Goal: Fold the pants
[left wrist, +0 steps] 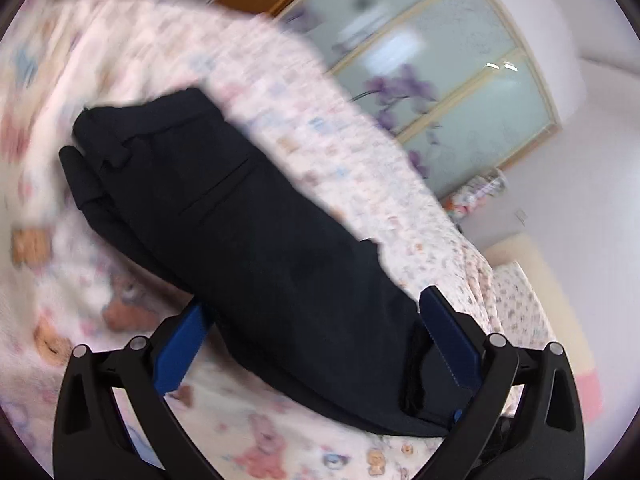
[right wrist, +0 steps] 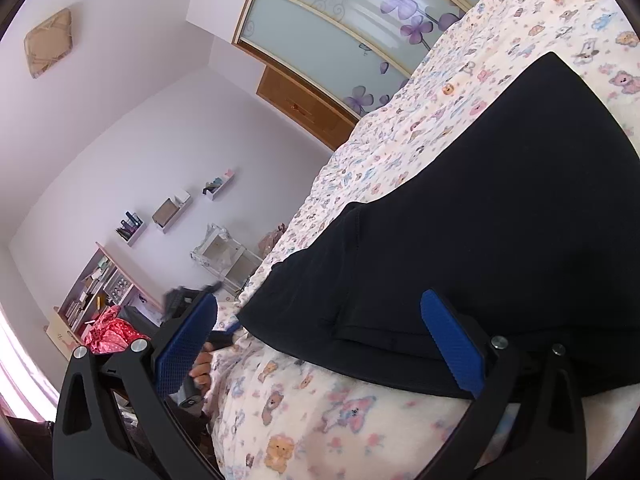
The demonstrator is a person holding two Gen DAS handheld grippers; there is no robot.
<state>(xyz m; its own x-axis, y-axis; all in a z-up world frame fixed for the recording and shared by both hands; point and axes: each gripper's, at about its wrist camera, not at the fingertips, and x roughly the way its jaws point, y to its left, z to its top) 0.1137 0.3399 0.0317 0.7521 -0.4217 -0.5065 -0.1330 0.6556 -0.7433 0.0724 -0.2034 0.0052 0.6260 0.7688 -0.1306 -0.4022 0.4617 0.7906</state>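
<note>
Dark navy pants (left wrist: 240,216) lie folded lengthwise on a bed with a teddy-bear print cover (left wrist: 360,184). In the left wrist view my left gripper (left wrist: 316,312) is open, its blue-padded fingers (left wrist: 448,336) straddling the near end of the pants; the view is blurred by motion. In the right wrist view the pants (right wrist: 500,200) stretch away to the upper right. My right gripper (right wrist: 316,320) is open, its jaws standing either side of the pants' near edge, with the right finger (right wrist: 452,344) over the fabric. The other hand-held gripper (right wrist: 192,304) shows behind the left finger.
The bed cover (right wrist: 320,408) fills the foreground. A sliding wardrobe with purple flower glass (right wrist: 360,20) stands beyond the bed. A bookshelf (right wrist: 92,288), wall shelves (right wrist: 168,212) and a red bundle (right wrist: 112,332) are at the left. The bed's edge runs diagonally.
</note>
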